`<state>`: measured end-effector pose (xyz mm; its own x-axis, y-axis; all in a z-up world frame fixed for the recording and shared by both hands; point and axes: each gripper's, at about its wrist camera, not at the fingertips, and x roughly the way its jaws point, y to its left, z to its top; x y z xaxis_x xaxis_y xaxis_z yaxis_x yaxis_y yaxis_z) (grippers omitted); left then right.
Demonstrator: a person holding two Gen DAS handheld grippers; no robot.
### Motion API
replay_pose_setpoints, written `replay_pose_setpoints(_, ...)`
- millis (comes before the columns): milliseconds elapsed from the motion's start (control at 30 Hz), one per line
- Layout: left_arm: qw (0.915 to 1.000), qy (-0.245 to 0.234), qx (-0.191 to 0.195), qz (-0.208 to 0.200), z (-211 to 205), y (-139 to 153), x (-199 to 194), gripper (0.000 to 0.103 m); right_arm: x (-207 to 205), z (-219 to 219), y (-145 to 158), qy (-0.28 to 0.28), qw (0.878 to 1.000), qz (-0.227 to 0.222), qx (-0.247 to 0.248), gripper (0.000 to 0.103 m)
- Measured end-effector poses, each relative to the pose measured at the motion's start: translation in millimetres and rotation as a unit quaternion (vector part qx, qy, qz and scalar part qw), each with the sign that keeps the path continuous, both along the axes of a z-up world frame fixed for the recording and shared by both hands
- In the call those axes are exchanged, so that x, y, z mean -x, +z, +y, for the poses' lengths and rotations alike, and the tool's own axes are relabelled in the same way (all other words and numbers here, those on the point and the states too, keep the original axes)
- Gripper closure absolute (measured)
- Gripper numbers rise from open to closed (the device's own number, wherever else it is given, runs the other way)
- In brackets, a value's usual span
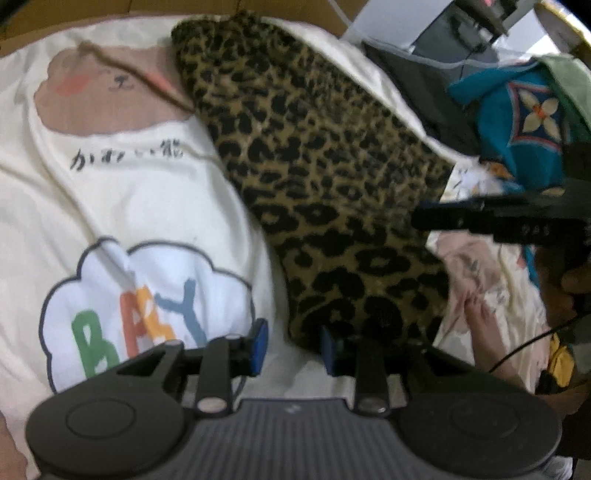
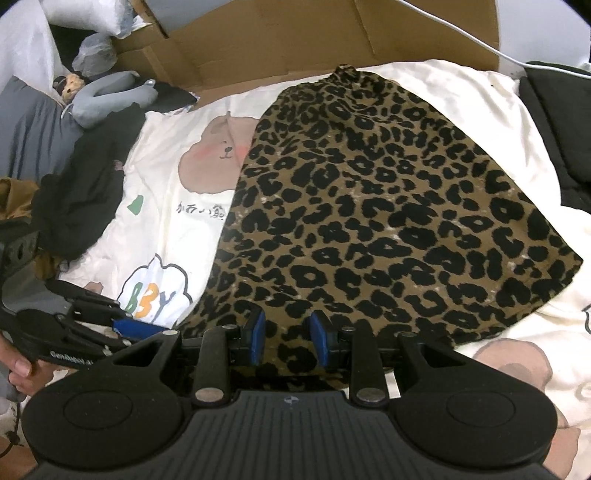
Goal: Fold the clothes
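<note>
A leopard-print garment (image 2: 388, 206) lies spread flat on a cream bedsheet with cartoon prints (image 2: 166, 192). In the left wrist view the garment (image 1: 314, 166) runs from the far edge down to my fingers. My left gripper (image 1: 293, 345) is open at the garment's near left corner, its right pad against the cloth edge. It also shows in the right wrist view (image 2: 122, 325) at the left. My right gripper (image 2: 286, 338) is open over the garment's near hem, jaws apart with cloth between them. It shows side-on in the left wrist view (image 1: 436, 219).
A cardboard sheet (image 2: 295, 37) stands behind the bed. Dark clothes (image 2: 85, 192) and a grey plush toy (image 2: 103, 96) lie at the left. A teal patterned cloth (image 1: 524, 122) and other clothes are piled at the right. A white cable (image 2: 461, 33) crosses the back.
</note>
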<state>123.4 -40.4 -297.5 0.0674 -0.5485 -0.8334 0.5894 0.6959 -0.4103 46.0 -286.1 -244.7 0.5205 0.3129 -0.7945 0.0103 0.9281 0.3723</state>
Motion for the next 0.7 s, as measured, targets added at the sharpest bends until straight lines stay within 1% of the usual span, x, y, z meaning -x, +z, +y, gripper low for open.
replay_pose_setpoints(67, 0.9996, 0.007, 0.027, -0.004, 5.8, 4.1, 1.0, 0.077, 1.7, -4.3, -1.0, -0.007, 1.0, 0.001, -0.002, 0.069)
replay_pose_setpoints(100, 0.9996, 0.006, 0.027, 0.001, 6.5, 2.3, 1.0, 0.077, 2.4, -6.5, -1.5, -0.01, 1.0, 0.002, -0.003, 0.069)
replay_pose_setpoints(167, 0.9998, 0.0, 0.013, 0.014, 4.0, -6.7, 2.6, 0.077, 3.4, -11.2, -2.4, -0.017, 1.0, 0.003, -0.003, 0.069)
replay_pose_setpoints(267, 0.9998, -0.002, -0.001, 0.021, 5.2, -19.7, 6.5, 0.077, 4.7, -18.6, -3.5, -0.028, 1.0, 0.005, -0.004, 0.069)
replay_pose_setpoints(367, 0.9997, 0.008, 0.006, 0.023, 6.8, -23.3, 4.5, 0.077, 5.6, -27.3, -4.5, -0.041, 0.999, 0.005, -0.002, 0.069)
replay_pose_setpoints(400, 0.9996, 0.012, 0.01, 0.023, 7.4, -22.8, 3.0, 0.078, 5.7, -30.3, -4.7, -0.045, 0.999, 0.005, -0.001, 0.069)
replay_pose_setpoints(433, 0.9995, 0.015, 0.014, 0.024, 8.6, -21.7, 1.3, 0.084, 5.8, -33.6, -5.0, -0.049, 0.999, 0.006, 0.0, 0.069)
replay_pose_setpoints(467, 0.9993, 0.017, 0.02, 0.027, 9.5, -21.1, -0.6, 0.093, 5.7, -37.3, -5.4, -0.055, 0.998, 0.006, 0.001, 0.069)
replay_pose_setpoints(533, 0.9987, 0.024, 0.029, 0.034, 13.5, -19.8, -4.2, 0.095, 5.0, -46.2, -6.7, -0.07, 0.998, 0.006, 0.004, 0.069)
replay_pose_setpoints(700, 0.998, 0.041, 0.035, 0.033, 28.3, -7.8, -8.6, 0.097, 2.3, -69.6, -14.2, -0.113, 0.993, 0.013, 0.014, 0.069)
